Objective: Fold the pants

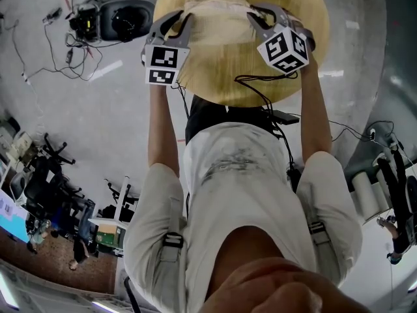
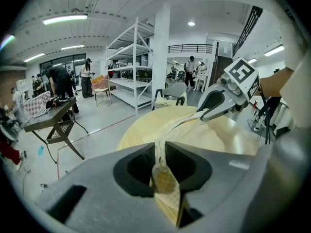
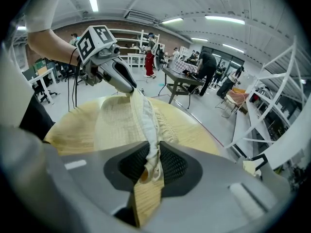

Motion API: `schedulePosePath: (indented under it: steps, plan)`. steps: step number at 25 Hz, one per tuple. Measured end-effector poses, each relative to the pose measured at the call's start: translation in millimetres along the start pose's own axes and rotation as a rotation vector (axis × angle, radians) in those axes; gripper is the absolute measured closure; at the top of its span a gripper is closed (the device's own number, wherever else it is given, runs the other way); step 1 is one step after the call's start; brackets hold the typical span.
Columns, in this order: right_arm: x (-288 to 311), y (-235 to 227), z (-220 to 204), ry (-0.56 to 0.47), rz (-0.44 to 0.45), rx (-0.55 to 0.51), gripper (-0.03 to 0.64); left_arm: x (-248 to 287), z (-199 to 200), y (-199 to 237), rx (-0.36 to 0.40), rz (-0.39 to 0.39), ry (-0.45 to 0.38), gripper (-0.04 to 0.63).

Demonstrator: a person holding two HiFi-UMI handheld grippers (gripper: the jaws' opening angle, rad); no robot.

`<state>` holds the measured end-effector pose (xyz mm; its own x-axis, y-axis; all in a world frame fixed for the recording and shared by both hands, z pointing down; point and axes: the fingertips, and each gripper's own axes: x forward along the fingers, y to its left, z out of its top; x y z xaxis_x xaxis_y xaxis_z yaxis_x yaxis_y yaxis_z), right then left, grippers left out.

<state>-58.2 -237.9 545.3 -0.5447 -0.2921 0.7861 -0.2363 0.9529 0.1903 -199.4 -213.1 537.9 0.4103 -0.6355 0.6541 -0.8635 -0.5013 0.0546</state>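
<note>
Pinching one edge of the cream pants [image 1: 218, 18] at two corners: left gripper [image 1: 174, 26] and right gripper [image 1: 260, 19] each clamping bunched fabric between nearly closed jaws. Stretching that edge between the grips, with the rest lying on the round wooden table [image 1: 306, 57]. Judging a fold as under way, not laid down; finding the count of finished folds unreadable.

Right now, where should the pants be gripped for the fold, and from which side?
Likely the bunched edge, one hold near each end, from the person's side, angled down. The rest of the pants lies flat on the round table; left tool and right tool are shut there.
</note>
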Motion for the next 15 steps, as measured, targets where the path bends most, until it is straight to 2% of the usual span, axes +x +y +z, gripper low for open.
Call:
schedulePosePath:
  steps: [15]
  plan:
    - [9, -40, 8, 0.002, -0.125, 0.012, 0.495, 17, 25, 29, -0.014, 0.093, -0.054, 0.485]
